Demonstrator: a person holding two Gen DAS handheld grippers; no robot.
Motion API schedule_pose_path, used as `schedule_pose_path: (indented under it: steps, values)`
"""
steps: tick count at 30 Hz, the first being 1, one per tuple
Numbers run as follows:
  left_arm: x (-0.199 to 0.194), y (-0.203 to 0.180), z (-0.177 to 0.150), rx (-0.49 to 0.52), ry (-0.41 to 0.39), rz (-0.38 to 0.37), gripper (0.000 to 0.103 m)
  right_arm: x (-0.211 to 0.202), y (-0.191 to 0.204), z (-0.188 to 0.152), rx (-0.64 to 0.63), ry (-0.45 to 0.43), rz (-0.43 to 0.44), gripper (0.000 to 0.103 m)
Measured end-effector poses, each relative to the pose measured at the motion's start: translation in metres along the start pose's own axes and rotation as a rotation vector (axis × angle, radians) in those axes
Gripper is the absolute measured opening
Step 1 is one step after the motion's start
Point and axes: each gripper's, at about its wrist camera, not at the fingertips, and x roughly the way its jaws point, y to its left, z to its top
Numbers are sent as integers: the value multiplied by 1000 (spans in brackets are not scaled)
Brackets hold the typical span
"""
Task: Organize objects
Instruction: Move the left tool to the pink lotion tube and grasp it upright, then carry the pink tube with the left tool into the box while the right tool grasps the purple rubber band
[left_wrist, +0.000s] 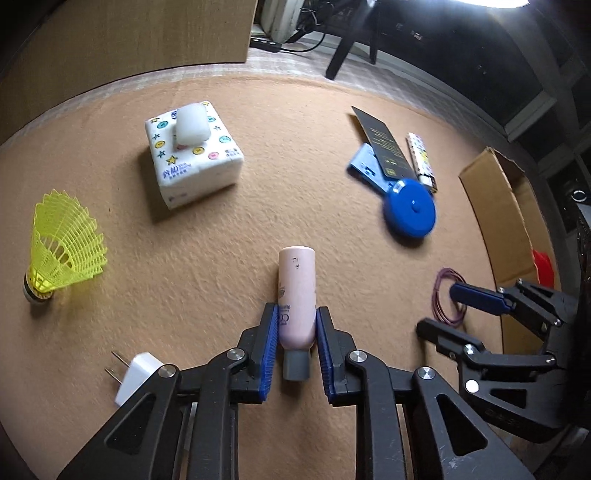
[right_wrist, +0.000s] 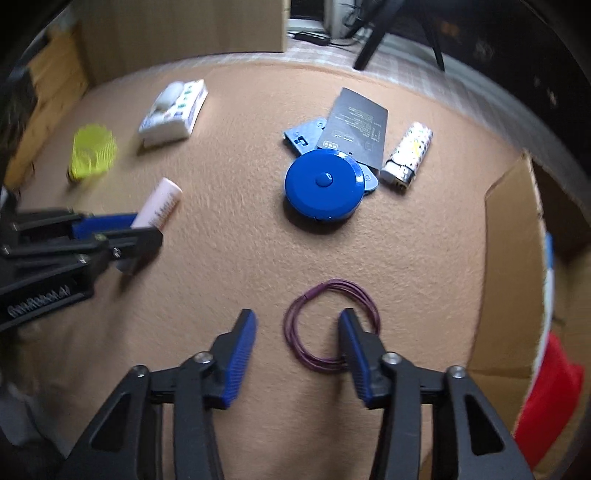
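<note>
Left gripper (left_wrist: 296, 334) clamps the pink tube (left_wrist: 297, 291); right gripper (right_wrist: 297, 332) stands apart, straddling the purple wire loop (right_wrist: 330, 325).

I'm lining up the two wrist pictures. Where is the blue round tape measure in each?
Left wrist view: the tape measure lies right of centre, upper half, beyond the pink tube.
Right wrist view: the tape measure lies just above centre, beyond the purple wire loop.
Shared landmark: the lighter, to its right in both.

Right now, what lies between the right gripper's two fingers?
In the right wrist view, the right gripper straddles one side of the purple wire loop; otherwise only bare tan mat shows there.
</note>
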Motion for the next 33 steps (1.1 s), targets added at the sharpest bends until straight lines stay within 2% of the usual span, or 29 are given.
schedule_pose_path:
  steps: [2, 3, 4, 6, 11, 17, 26, 33]
  values:
    - [0, -1, -3, -2, 1, -8, 21, -1, -1, -1, -8, -1, 2, 27]
    - [0, -2, -4, 0, 0, -8, 21, -2, -3, -1, -10, -2, -3, 15]
    - [0, -3, -5, 1, -1, -8, 21, -2, -5, -1, -9, -2, -3, 8]
    - [-1, -4, -7, -3, 0, -13, 21, -1, -7, 0, 10, -8, 14, 4]
    - [-5, -6, -15, -18, 3, -39, 21, -8, -24, -2, 107, -20, 123, 3]
    - [-20, -17, -15, -11, -25, -68, 21, -38, -55, -3, 232, -82, 243, 3]
    - [-41, -62, 2, 49, -76, -120, 21, -93, -92, -4, 289, -204, 272, 2]
    - [-43, -116, 25, 107, -101, -164, 21, -124, -142, -15, 341, -268, 243, 2]
